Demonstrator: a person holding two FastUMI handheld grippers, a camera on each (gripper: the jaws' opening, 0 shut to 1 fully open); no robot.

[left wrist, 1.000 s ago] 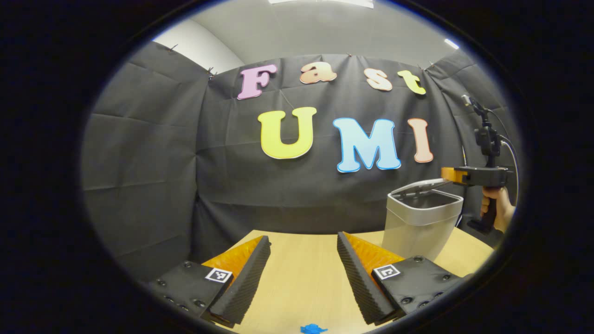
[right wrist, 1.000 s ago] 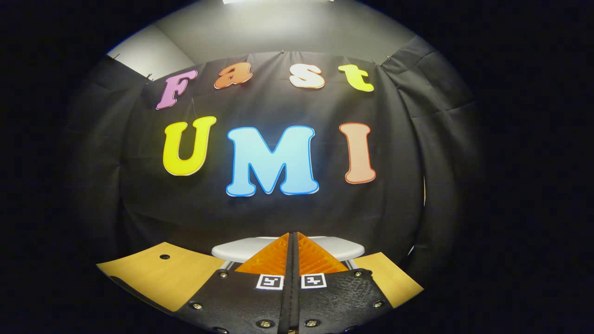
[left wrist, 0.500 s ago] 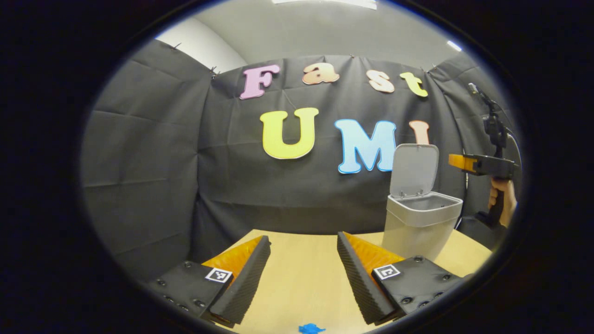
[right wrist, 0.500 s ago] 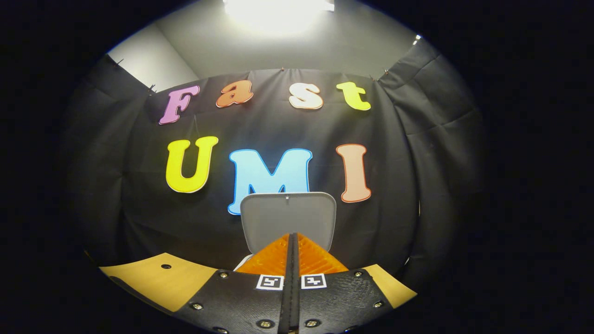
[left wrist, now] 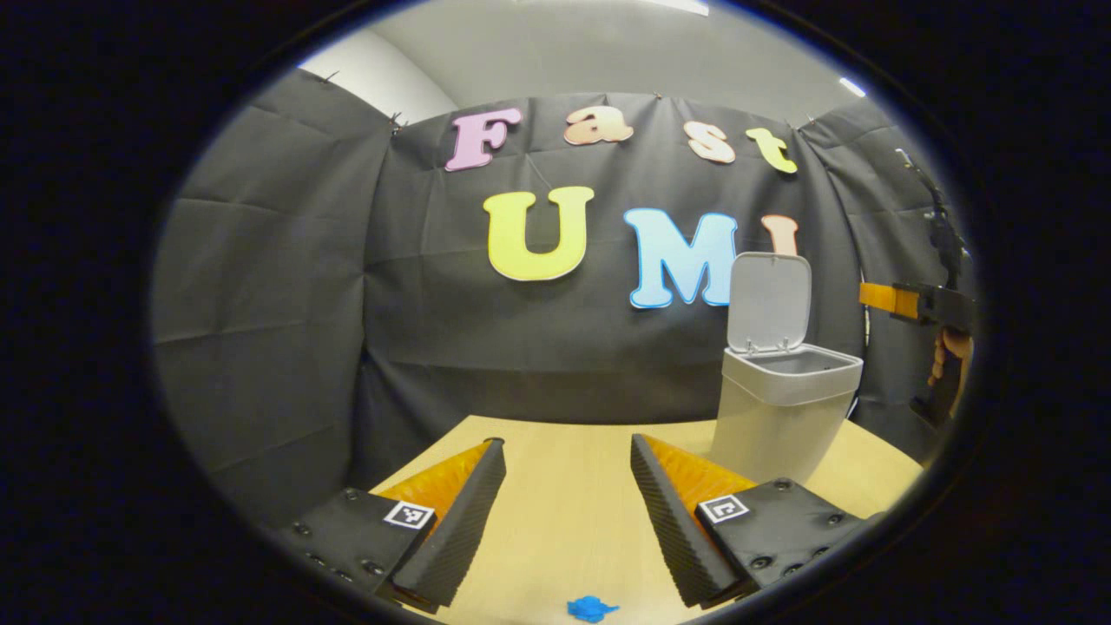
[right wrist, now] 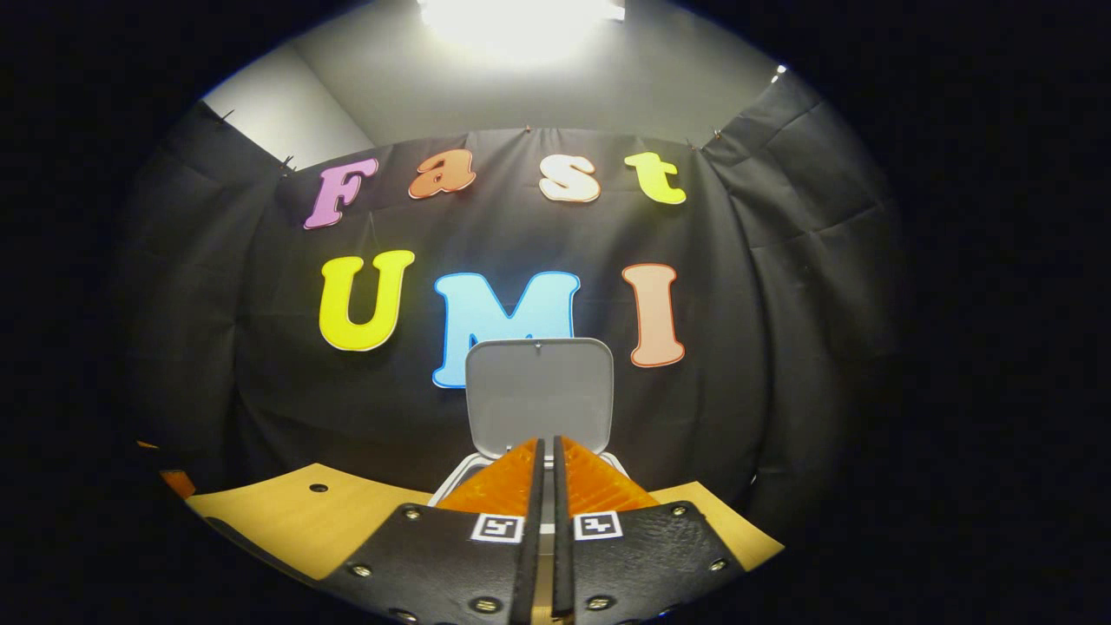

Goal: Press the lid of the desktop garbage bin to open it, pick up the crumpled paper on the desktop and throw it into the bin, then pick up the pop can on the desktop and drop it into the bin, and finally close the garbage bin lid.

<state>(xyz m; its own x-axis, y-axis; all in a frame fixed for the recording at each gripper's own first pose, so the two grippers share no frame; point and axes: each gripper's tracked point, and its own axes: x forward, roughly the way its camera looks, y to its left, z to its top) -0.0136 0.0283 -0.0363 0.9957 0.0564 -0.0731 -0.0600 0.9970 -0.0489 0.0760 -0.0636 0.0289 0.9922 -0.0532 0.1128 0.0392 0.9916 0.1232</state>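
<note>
Black cloth wall behind; pale wood counter in front of it.

Bin: grey, tapered, rectangular, standing on the counter at the wall end. Mouth open; no contents can be made out from these angles.

Lid: grey, rounded corners, hinged at the bin's back rim. A second ago it lay nearly flat under the right tongs; now it stands upright against the wall. Judged: the pressing step is done, and the paper comes next.

Right tongs: just in front of the bin, level with its rim, drawn back off the lid. A thin slit has appeared between the fingers; nothing held.

Left tongs: low over the counter, well short of the bin, unchanged, gaping wide, empty.

Blue scrap: small, on the counter at the near edge, farthest from the bin; identity unclear.
</note>
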